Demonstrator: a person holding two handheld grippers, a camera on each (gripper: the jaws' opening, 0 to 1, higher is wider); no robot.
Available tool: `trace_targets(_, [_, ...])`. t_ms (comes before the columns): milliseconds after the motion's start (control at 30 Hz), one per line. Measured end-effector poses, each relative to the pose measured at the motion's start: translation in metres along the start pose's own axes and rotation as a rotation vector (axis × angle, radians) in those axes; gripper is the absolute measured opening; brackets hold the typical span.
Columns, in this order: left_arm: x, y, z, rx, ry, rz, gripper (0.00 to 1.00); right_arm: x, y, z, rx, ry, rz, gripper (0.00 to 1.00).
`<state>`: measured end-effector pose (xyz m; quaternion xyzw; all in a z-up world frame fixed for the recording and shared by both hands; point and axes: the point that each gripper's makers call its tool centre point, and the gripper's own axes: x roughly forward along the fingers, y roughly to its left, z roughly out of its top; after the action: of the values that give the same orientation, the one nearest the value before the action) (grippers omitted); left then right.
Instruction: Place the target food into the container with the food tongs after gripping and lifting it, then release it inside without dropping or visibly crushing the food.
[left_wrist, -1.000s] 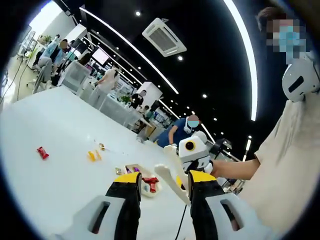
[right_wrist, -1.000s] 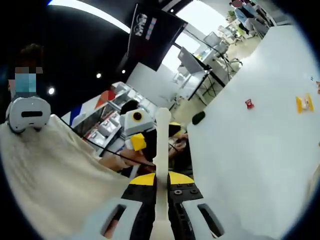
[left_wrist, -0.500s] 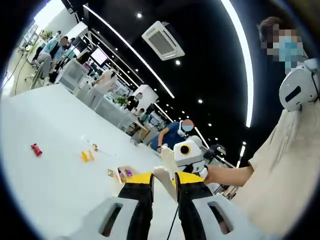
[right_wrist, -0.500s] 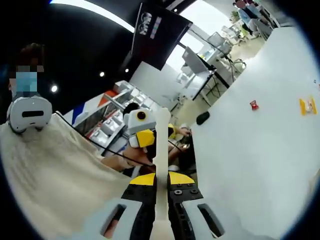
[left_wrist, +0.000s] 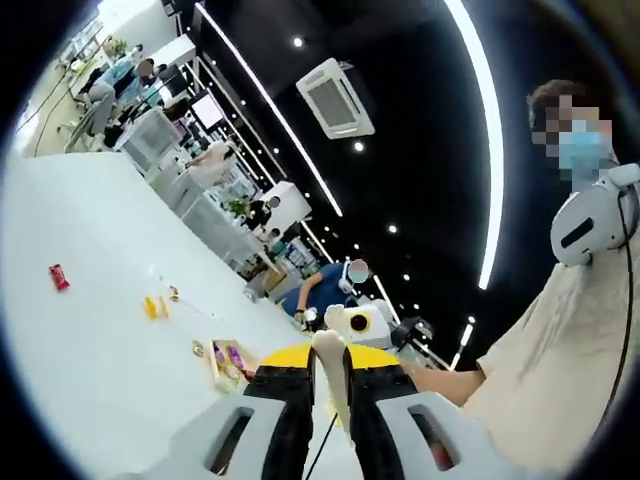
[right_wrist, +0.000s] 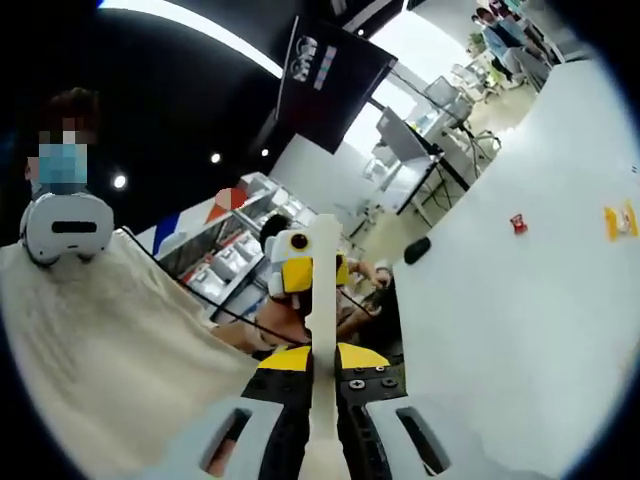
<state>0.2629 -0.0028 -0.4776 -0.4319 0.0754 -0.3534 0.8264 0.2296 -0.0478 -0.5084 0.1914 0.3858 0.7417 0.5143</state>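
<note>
White worktop (left_wrist: 90, 330) slopes across the lower left of the left gripper view, under a dark ceiling with light strips. My left claw (left_wrist: 328, 385) rises from the bottom centre, its yellow-tipped jaws pressed onto a cream tong arm (left_wrist: 330, 352) between them. Just beyond it, right of centre, the right claw (left_wrist: 362, 325) comes in, with the person's bare forearm (left_wrist: 450, 382) reaching back to the lower right. Left of my jaws, on the worktop, sits the container (left_wrist: 228, 362) with coloured pieces in it; farther left lie a yellow sweet (left_wrist: 154, 307) and a red sweet (left_wrist: 58, 277), well apart.

My right claw (right_wrist: 324, 385), in the right gripper view, is pinched on the food tongs (right_wrist: 323, 300), which stand straight up the frame's middle. Behind them the left claw (right_wrist: 298, 272) is raised, pointing my way. On the worktop (right_wrist: 520, 330) at the right edge are a red sweet (right_wrist: 518, 223) and a yellow sweet (right_wrist: 621, 220).
</note>
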Motion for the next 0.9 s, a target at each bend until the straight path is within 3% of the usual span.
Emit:
trace_targets(200, [0.002,0.0,0.006,-0.12,-0.053,0.001,0.07,0.004,0.004,0.006,-0.034,-0.057,-0.014,0.08])
trace_targets(467, [0.005,-0.001,0.01,-0.191,-0.089,-0.005,0.07,0.003,0.01,0.011,-0.052,-0.127,-0.003,0.1])
trace_targets(567, [0.006,0.0,0.015,-0.246,-0.128,-0.009,0.06,0.0,0.008,0.015,-0.086,-0.159,-0.04,0.17])
trace_targets(700, [0.006,0.003,0.023,-0.291,-0.179,-0.013,0.06,-0.001,0.011,0.02,-0.161,-0.186,-0.077,0.2])
trace_targets(900, [0.007,0.004,0.029,-0.324,-0.211,-0.012,0.06,0.001,0.011,0.016,-0.174,-0.191,-0.092,0.21])
